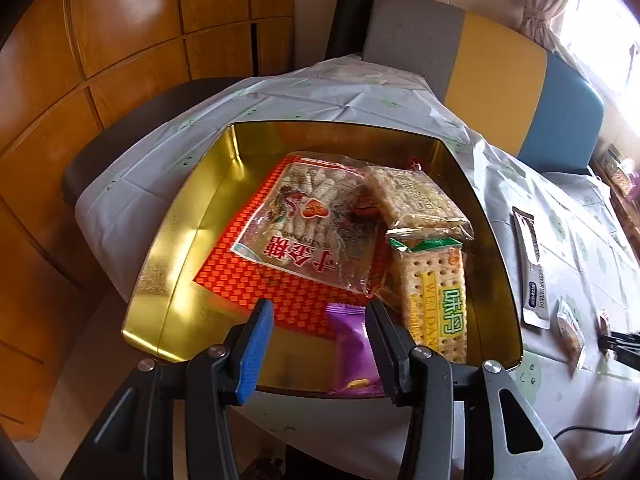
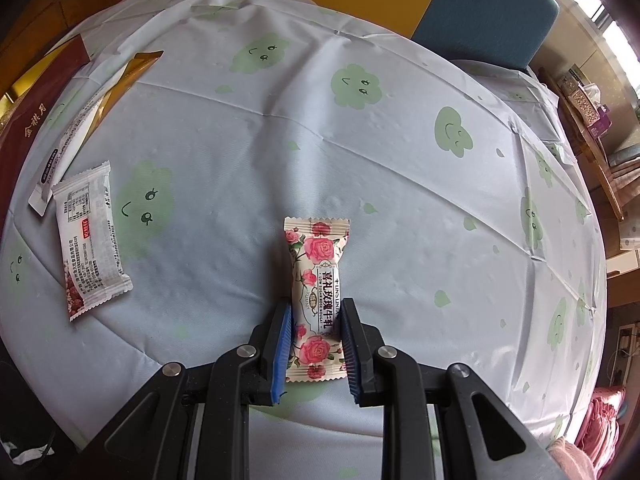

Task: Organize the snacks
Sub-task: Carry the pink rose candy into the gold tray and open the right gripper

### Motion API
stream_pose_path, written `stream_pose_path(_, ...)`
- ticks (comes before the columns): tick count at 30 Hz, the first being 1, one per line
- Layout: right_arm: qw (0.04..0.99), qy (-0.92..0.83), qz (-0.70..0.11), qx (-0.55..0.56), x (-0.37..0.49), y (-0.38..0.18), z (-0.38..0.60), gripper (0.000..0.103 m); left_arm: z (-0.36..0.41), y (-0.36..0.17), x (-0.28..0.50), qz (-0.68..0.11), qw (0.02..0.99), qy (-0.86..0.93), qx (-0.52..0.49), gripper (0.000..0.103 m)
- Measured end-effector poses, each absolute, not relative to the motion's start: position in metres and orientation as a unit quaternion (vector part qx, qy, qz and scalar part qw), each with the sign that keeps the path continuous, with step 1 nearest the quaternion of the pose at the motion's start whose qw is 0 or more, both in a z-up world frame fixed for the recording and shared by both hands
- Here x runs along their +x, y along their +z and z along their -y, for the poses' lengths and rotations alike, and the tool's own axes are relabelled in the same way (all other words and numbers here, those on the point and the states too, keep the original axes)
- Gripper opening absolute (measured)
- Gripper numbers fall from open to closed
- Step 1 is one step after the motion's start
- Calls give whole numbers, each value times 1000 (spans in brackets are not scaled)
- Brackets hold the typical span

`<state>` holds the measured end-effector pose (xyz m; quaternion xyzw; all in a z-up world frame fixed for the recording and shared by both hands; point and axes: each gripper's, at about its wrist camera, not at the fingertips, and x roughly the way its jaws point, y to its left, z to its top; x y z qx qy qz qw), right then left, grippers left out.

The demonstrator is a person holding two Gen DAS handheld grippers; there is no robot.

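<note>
The table wears a pale tablecloth (image 2: pixel 248 128) printed with green smiling clouds, creased in straight fold lines. On it the right gripper (image 2: pixel 316 344) is clenched on a rose-patterned candy (image 2: pixel 316 292), pads pressing both long edges, the wrapper lying flat beyond the tips. Off to its left lie a white snack packet (image 2: pixel 90 240) and a long sachet (image 2: pixel 76 132).

The left gripper (image 1: pixel 320 344) hangs released over a gold tin (image 1: pixel 188 232), a purple candy (image 1: pixel 352 356) between its pads and untouched by the blue one. Past the tips sit cracker packs (image 1: pixel 436 280) on red lining. Behind stand wooden cupboards (image 1: pixel 120 40) and a grey, yellow and blue sofa (image 1: pixel 500 76).
</note>
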<state>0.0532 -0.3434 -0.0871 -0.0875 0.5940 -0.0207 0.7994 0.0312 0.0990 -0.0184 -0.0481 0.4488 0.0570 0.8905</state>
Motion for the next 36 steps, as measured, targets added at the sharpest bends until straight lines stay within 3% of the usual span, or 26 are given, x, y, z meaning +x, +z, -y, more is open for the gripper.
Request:
stream_pose_path(9, 824, 7, -564, -47, 59, -50, 318, 22, -113, -18, 30, -444, 891, 77, -53, 49)
stream_pose_path(20, 843, 156, -514, -33, 70, -5, 201, 22, -125, -21, 26, -443, 890, 90, -62, 49)
stream_pose_path(36, 796, 308, -520, 34, 111, -5, 43, 25, -145, -20, 23, -436, 889, 115, -76, 48)
